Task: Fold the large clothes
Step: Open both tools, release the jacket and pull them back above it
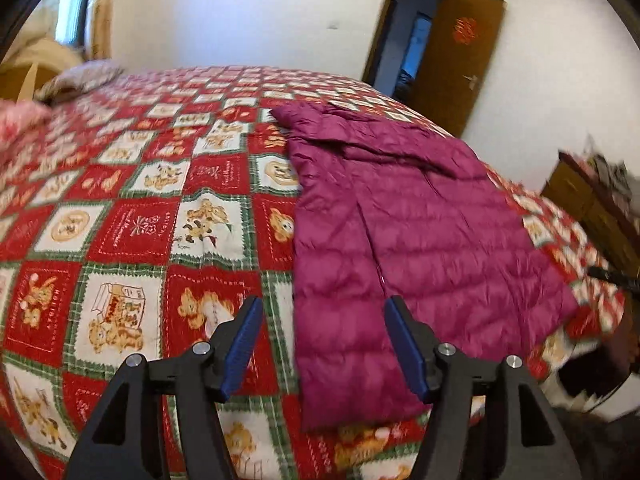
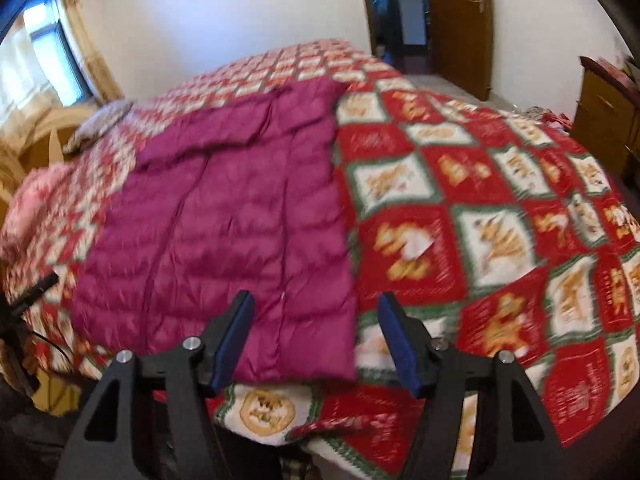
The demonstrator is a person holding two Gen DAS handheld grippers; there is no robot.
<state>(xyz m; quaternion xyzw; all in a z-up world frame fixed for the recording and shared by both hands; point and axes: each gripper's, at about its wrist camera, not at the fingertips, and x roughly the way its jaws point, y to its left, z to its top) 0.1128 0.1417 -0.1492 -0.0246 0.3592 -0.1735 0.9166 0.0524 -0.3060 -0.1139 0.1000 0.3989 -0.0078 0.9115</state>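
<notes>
On the quilt point(image 1: 132, 224), jacket point(image 1: 400, 240) lay at 1 o'clock; left gripper point(image 1: 320, 344) and right gripper point(image 2: 316, 340) gaped half-open, empty; slippery shell might slide, spoiling fold.

Glossy quilted jacket point(image 1: 404, 240), cotton bedspread point(image 1: 132, 232)

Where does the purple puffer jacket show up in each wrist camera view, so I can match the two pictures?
Left wrist view: the purple puffer jacket lies right of centre on the bedspread, its near hem between the open left tongs.
Right wrist view: the jacket lies left of centre, its near right corner between the open right tongs.
Shared landmark: the brown wooden door beyond the bed.
</notes>
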